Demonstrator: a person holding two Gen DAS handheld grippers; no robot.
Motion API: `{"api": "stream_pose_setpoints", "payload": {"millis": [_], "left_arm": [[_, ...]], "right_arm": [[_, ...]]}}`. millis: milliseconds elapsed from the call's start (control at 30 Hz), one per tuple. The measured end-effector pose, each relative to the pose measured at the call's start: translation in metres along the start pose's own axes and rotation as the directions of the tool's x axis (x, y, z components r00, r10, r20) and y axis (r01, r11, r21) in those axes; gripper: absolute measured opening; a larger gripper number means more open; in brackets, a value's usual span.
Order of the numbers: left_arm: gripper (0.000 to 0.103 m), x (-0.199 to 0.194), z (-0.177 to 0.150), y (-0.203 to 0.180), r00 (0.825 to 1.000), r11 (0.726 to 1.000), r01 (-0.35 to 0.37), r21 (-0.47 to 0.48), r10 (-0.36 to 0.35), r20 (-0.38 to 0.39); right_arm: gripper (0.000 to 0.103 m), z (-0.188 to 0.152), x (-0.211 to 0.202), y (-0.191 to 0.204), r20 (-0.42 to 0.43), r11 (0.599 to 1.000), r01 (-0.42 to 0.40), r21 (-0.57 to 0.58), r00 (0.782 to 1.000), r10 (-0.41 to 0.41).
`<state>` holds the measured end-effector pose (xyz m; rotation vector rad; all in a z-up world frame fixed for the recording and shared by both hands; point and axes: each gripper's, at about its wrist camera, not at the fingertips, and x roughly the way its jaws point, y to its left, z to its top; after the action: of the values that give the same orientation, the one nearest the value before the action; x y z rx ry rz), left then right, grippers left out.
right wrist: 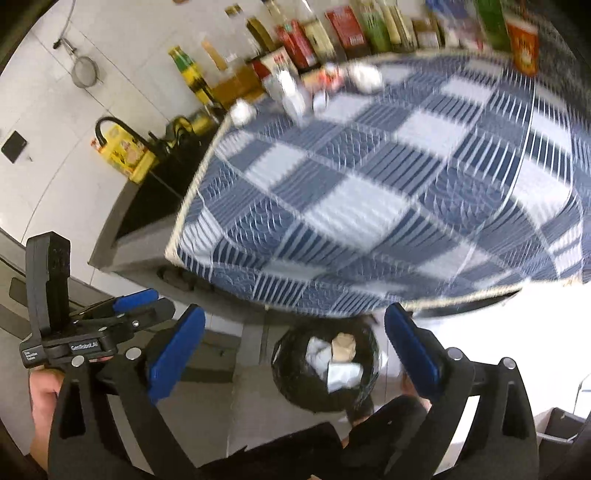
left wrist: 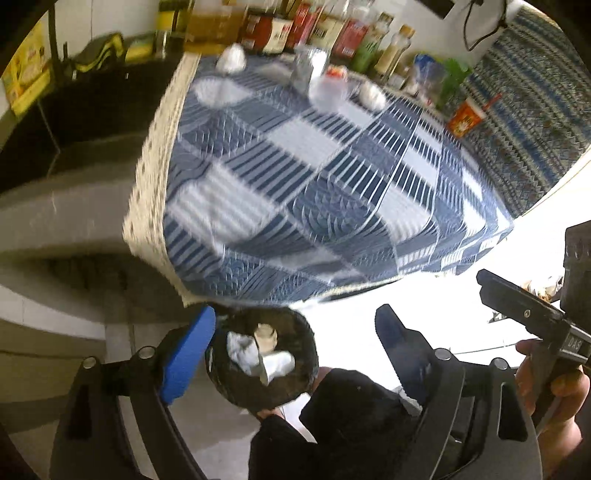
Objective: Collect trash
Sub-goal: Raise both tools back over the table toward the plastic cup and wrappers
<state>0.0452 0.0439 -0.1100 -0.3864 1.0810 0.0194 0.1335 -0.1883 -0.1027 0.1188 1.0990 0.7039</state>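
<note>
A black-lined trash bin (left wrist: 262, 363) (right wrist: 325, 365) stands on the floor below the table's near edge, holding crumpled white paper (left wrist: 245, 352) (right wrist: 341, 371) and a small bottle. My left gripper (left wrist: 295, 347) is open and empty above it. My right gripper (right wrist: 295, 347) is also open and empty above the bin. Crumpled white paper balls (left wrist: 231, 59) (right wrist: 365, 75), a clear plastic bag (left wrist: 308, 64) and a plastic cup (left wrist: 328, 88) lie at the far side of the blue checked tablecloth (left wrist: 314, 177) (right wrist: 388, 184). Both views are motion-blurred.
Bottles and cartons (left wrist: 314, 29) (right wrist: 332, 37) line the wall behind the table. A black sink (left wrist: 92, 107) (right wrist: 159, 199) with a faucet lies left of the table. An orange cup with a straw (left wrist: 467, 118) stands far right. My legs show below.
</note>
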Motion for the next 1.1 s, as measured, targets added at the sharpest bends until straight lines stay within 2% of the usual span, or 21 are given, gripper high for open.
{"api": "stream_pose_setpoints", "payload": {"millis": [67, 100, 400, 633, 833, 1100], "left_arm": [[0.091, -0.006, 0.009, -0.003, 1.0, 1.0, -0.003, 0.009, 0.003, 0.018], [0.097, -0.011, 0.015, -0.004, 0.999, 1.0, -0.006, 0.014, 0.006, 0.032], [0.096, -0.034, 0.077, -0.014, 0.994, 0.998, -0.035, 0.045, 0.03, 0.106], [0.096, -0.034, 0.126, -0.017, 0.989, 0.997, -0.064, 0.053, 0.057, 0.138], [0.096, -0.016, 0.162, -0.013, 0.988, 0.993, -0.105, 0.051, 0.098, 0.123], [0.096, 0.026, 0.206, 0.006, 0.987, 0.989, -0.146, 0.035, 0.143, 0.079]], "right_arm": [[0.098, 0.013, -0.007, 0.001, 0.025, 1.0, 0.006, -0.011, 1.0, -0.005], [0.098, 0.02, -0.01, 0.001, 0.034, 1.0, 0.006, -0.015, 0.999, -0.006], [0.098, 0.085, -0.028, -0.003, 0.112, 0.998, 0.016, -0.061, 0.994, -0.009], [0.098, 0.14, -0.03, -0.018, 0.152, 0.997, 0.02, -0.076, 0.988, -0.009], [0.098, 0.176, -0.015, -0.033, 0.148, 0.996, 0.02, -0.084, 0.989, -0.007], [0.098, 0.214, 0.028, -0.066, 0.093, 0.997, 0.025, -0.068, 0.996, -0.019]]}}
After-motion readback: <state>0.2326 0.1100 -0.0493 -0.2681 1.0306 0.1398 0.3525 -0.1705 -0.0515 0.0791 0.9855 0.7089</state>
